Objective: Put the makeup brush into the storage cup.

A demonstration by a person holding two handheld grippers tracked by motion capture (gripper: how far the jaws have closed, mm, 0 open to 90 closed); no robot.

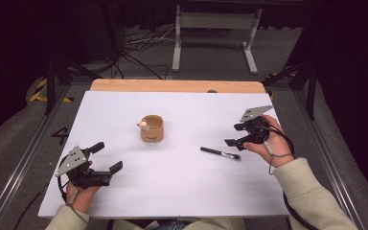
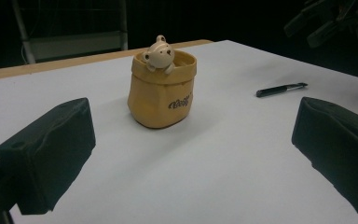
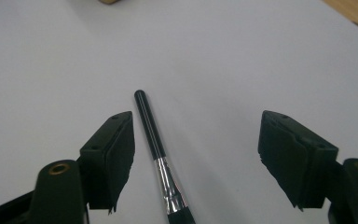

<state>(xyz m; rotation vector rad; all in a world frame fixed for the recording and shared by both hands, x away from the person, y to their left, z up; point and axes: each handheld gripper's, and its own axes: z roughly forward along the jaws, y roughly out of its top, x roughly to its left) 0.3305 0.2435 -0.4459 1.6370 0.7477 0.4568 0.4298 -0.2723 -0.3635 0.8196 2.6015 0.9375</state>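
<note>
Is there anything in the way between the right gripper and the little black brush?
No, nothing visible is in the way. The right gripper has its jaws open just by the brush, which lies flat on the white table. In the right gripper view the brush lies between the jaws, closer to one of them. The bear cup stands off to the side.

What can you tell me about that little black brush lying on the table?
The brush is slim, with a glossy black handle, a shiny silver ferrule and a dark bristle tip. It lies flat on the white table, right of the tan bear pot and apart from it. The right hand-held gripper hangs open over it, jaws either side, not touching.
</note>
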